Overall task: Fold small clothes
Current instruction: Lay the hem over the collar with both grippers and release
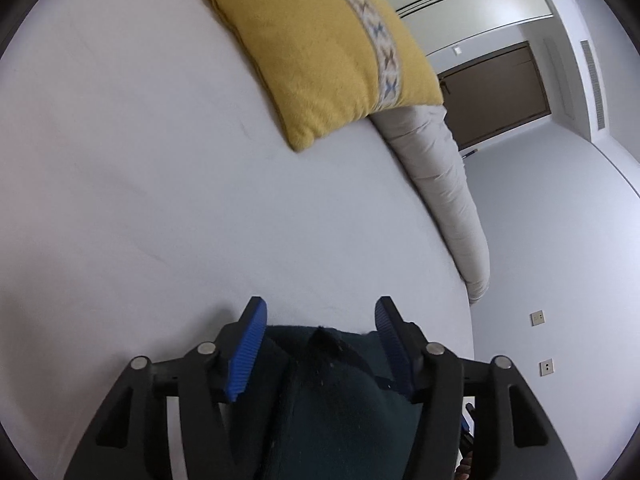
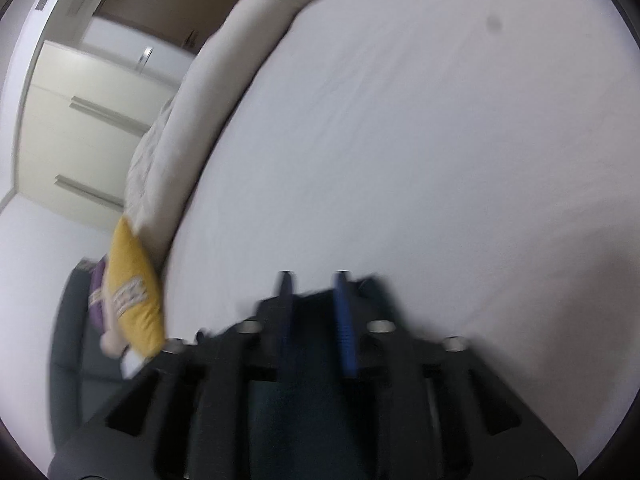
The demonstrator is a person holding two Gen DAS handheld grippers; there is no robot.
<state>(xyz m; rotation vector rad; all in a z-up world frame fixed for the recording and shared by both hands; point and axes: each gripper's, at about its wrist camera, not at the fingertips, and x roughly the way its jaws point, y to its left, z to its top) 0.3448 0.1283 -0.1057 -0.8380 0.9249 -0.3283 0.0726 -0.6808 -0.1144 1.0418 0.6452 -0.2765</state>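
Observation:
A dark teal garment [image 1: 340,392] lies bunched on the white bed sheet [image 1: 160,200], right under my left gripper [image 1: 320,310]. The left gripper's blue pads stand wide apart on either side of the cloth without pinching it. In the blurred right wrist view, my right gripper [image 2: 312,280] has its blue pads close together with dark teal cloth [image 2: 312,360] between them, low over the sheet [image 2: 400,140].
A yellow cushion [image 1: 320,40] with a patterned band lies on the bed ahead of the left gripper; it also shows in the right wrist view [image 2: 134,288]. A rolled beige duvet [image 1: 440,184] runs along the bed's edge. Wardrobe doors [image 2: 80,128] stand beyond.

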